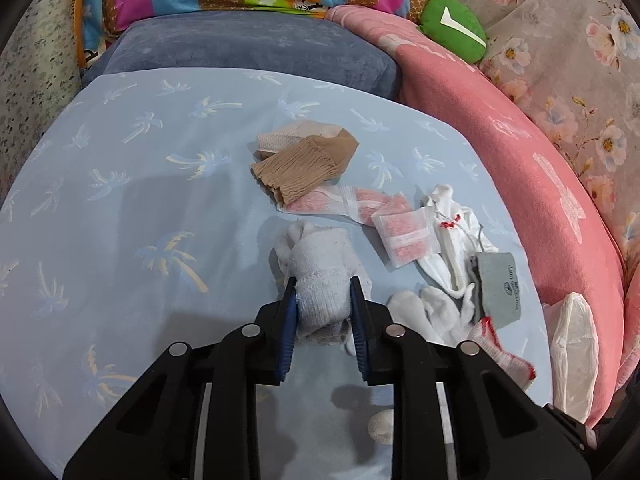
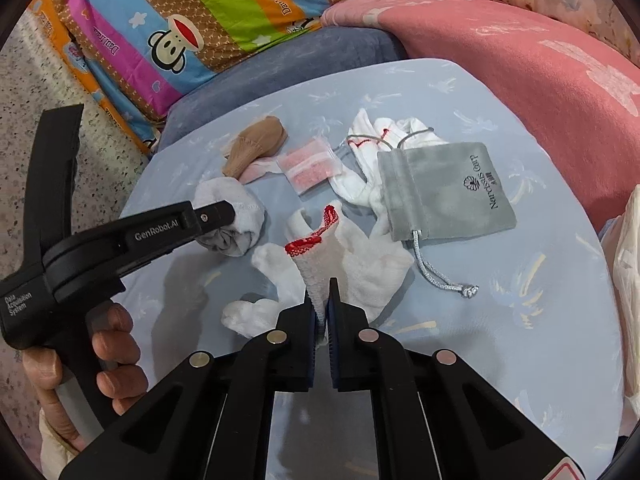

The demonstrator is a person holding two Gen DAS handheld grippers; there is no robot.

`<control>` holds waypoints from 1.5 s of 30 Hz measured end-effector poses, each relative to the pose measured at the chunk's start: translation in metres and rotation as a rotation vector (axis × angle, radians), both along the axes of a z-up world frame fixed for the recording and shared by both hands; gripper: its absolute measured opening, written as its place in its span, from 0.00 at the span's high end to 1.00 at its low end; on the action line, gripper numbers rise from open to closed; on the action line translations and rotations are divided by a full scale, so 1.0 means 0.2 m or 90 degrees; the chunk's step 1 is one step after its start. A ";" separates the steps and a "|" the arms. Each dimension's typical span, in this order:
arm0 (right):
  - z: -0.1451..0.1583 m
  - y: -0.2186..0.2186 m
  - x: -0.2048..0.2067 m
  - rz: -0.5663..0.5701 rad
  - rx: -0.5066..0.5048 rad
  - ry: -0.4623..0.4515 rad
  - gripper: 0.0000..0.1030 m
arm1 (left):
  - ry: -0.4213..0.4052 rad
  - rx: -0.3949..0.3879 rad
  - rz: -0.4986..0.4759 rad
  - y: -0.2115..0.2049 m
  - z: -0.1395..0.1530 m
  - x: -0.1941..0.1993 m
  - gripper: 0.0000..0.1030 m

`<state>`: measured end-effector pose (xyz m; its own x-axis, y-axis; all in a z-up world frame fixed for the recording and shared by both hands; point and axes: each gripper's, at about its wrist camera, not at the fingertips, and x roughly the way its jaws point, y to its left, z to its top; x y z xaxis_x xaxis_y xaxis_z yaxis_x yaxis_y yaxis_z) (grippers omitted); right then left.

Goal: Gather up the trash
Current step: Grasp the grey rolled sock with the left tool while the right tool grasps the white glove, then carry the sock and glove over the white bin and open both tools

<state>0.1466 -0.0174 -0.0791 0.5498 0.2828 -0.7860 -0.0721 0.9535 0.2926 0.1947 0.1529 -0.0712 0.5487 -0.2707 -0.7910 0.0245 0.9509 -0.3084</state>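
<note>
Covering most of both views, a pale blue sheet printed with palm trees (image 1: 120, 208) carries the clutter, bordered by a pink blanket (image 1: 520, 152), a slate-blue cushion (image 1: 248, 48) and a striped cartoon-monkey pillow (image 2: 192, 24). Near the middle lie a grey velvet drawstring pouch (image 2: 444, 188) resting on white socks (image 2: 360, 176), a small clear bag of pink granules (image 2: 310, 170) and a folded beige stocking (image 1: 304, 168). At the sheet's right edge sits a crumpled white plastic bag (image 1: 572, 344).

The left gripper (image 1: 323, 300) has its jaws clamped on a rolled white sock (image 1: 320, 280), which sits on the sheet left of the pouch. The right gripper (image 2: 321, 308) has its jaws pinched nearly together on the knit cuff of a white glove with red trim (image 2: 352, 260), lying on the sheet just in front of the pouch.
</note>
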 end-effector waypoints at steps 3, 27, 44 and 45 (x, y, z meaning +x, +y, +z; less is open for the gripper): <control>0.09 -0.02 -0.02 -0.003 0.006 -0.023 0.95 | -0.014 0.003 -0.005 -0.03 0.05 -0.03 0.77; 0.59 -0.57 -0.37 -0.129 0.034 -0.171 0.95 | -0.122 0.041 -0.141 -0.59 0.42 -0.38 0.77; 0.68 -1.18 -0.67 -0.260 0.036 -0.205 0.95 | -0.144 0.056 -0.271 -1.13 0.49 -0.56 0.76; 0.67 -1.21 -0.68 -0.266 0.036 -0.205 0.95 | -0.144 0.057 -0.280 -1.16 0.49 -0.57 0.76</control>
